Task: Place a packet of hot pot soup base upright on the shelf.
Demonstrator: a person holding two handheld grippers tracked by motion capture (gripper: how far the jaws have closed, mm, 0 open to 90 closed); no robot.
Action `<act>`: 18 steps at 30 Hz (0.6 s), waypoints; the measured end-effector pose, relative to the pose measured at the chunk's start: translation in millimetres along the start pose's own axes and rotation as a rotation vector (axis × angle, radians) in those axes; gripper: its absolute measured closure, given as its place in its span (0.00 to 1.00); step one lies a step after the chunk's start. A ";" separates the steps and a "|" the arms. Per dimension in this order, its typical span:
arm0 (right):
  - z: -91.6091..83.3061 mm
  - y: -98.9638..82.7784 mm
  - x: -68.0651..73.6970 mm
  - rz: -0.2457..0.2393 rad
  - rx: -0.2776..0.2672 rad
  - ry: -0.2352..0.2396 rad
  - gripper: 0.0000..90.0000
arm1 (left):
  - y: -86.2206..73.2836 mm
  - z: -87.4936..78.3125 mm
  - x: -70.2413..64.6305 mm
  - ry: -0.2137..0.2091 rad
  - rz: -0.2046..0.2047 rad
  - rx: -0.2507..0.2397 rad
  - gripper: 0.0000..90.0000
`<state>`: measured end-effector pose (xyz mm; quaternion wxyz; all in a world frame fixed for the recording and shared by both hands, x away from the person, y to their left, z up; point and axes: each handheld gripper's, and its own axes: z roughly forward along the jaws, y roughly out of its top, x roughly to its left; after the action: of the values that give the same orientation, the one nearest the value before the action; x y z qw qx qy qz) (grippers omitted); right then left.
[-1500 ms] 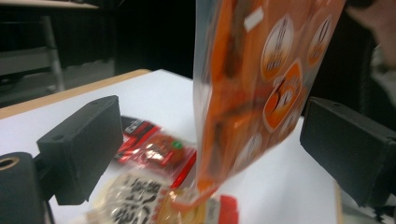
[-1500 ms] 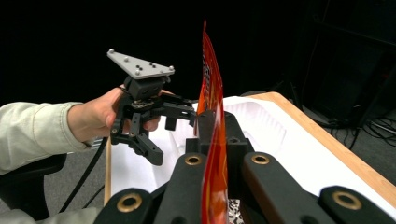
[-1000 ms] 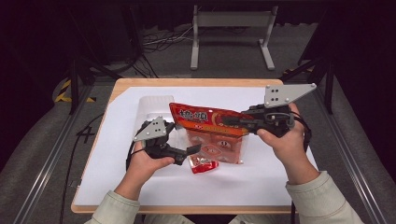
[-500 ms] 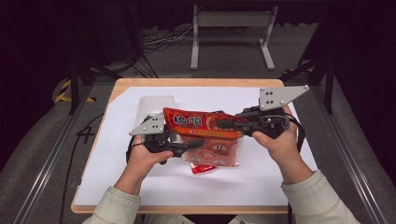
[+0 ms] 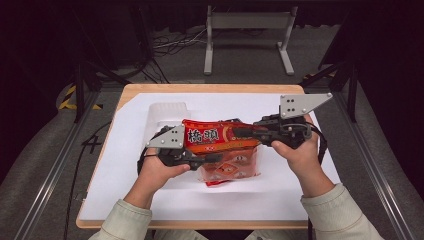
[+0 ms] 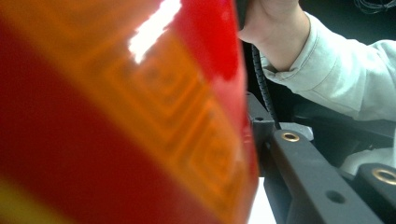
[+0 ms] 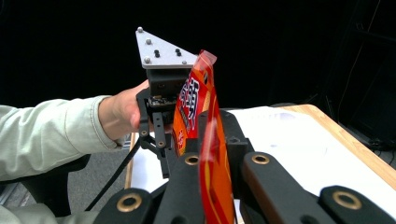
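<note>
Two grippers engaged on one red snack bag, held lifted above the middle of the white sheet covering the wooden table. Right gripper clamped on the bag's top seam from the right; in the right gripper view, jaws pinched flat on the foil, bag standing edge-on between them. Left gripper at the bag's left end, jaws just closing in on it; in the left gripper view, red and orange foil pressed up against the lens beside one black jaw, contact of the pads themselves not discernible. Bag slung roughly level between the two tools, printed face towards the high view, clear lower panel hanging towards the sheet's near edge. Small red scrap lying on the sheet directly beneath the bag. Pale translucent container resting nearer the sheet's far left corner, apart from the bag. Light sleeves entering from the near edge of the table.
</note>
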<state>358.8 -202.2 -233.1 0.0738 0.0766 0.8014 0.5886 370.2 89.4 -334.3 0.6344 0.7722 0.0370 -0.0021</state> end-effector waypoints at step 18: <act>-5.6 -2.3 -2.3 -0.006 -0.040 -0.069 0.79 | 11.2 1.5 -11.3 0.090 0.001 0.034 0.80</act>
<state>359.7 -208.5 -233.6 0.1047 0.0932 0.7867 0.6012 359.7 85.2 -323.0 0.6188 0.7822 0.0649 0.0324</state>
